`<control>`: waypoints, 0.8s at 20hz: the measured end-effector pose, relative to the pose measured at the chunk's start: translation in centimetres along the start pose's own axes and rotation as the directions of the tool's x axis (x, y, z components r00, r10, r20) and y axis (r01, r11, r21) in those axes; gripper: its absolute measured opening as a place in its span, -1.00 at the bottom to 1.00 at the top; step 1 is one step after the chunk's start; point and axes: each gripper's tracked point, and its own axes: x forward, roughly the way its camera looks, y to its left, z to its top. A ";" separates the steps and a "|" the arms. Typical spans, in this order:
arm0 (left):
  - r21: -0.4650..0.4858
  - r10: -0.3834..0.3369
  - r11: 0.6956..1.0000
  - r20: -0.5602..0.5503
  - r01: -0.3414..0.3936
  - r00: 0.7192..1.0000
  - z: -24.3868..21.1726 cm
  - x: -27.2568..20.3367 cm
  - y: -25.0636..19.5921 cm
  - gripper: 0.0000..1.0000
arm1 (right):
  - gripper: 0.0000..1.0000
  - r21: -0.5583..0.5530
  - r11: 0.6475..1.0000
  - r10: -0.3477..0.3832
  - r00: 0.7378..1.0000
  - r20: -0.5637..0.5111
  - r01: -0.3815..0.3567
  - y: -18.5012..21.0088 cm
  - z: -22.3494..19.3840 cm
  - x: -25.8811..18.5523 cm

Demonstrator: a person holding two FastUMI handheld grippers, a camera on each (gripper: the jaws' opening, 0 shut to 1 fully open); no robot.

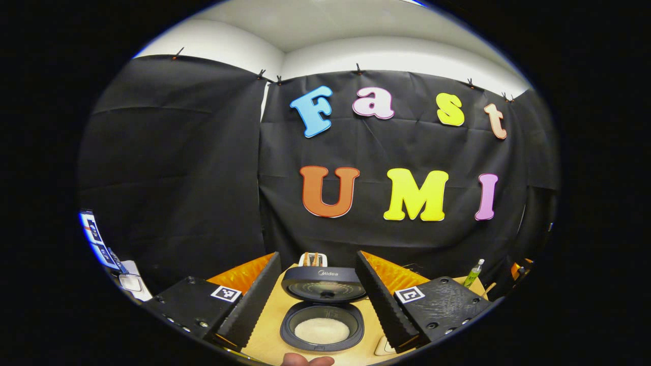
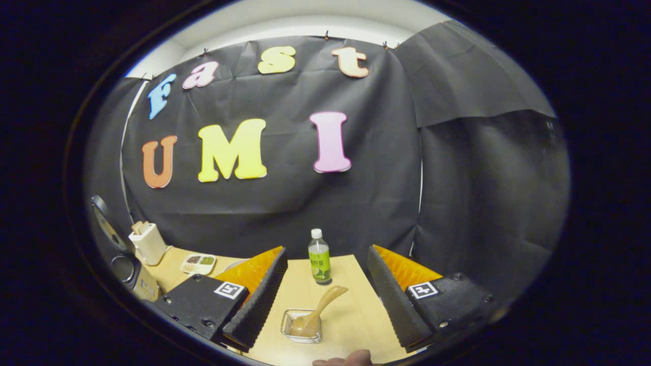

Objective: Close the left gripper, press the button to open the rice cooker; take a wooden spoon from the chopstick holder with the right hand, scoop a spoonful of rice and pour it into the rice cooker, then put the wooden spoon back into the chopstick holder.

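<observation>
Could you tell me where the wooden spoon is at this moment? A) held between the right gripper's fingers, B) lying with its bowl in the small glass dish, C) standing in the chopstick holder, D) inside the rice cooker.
B: in the right gripper view the wooden spoon rests with its bowl in the small glass dish, its handle angled up toward the bottle.

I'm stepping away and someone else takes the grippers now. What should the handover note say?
Left gripper: open, holding nothing, facing the rice cooker.
Right gripper: open, holding nothing, facing the glass dish.
Cooker lid is up; white rice shows in the pot.
Wooden spoon rests with its bowl in the dish, near the bottle.
Chopstick holder stands at the far left of the table.
Done: cooker opened.
Left: at least returning the spoon to the holder.
</observation>
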 end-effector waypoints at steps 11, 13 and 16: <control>0.018 -0.046 0.999 -0.168 0.050 0.985 -2.8 11.0 -1.5 0.90 | 1.00 0.011 1.000 0.020 0.996 0.085 -0.021 0.2 3.5 -11.4; 0.024 -0.044 0.998 -0.217 0.051 0.975 -4.2 13.0 -1.5 0.89 | 1.00 0.021 1.000 0.015 0.997 0.078 -0.017 0.1 3.1 -12.9; 0.041 -0.042 0.998 -0.287 0.057 0.957 -6.5 14.7 -1.5 0.89 | 1.00 0.021 1.000 0.011 0.998 0.054 -0.012 0.0 1.8 -14.2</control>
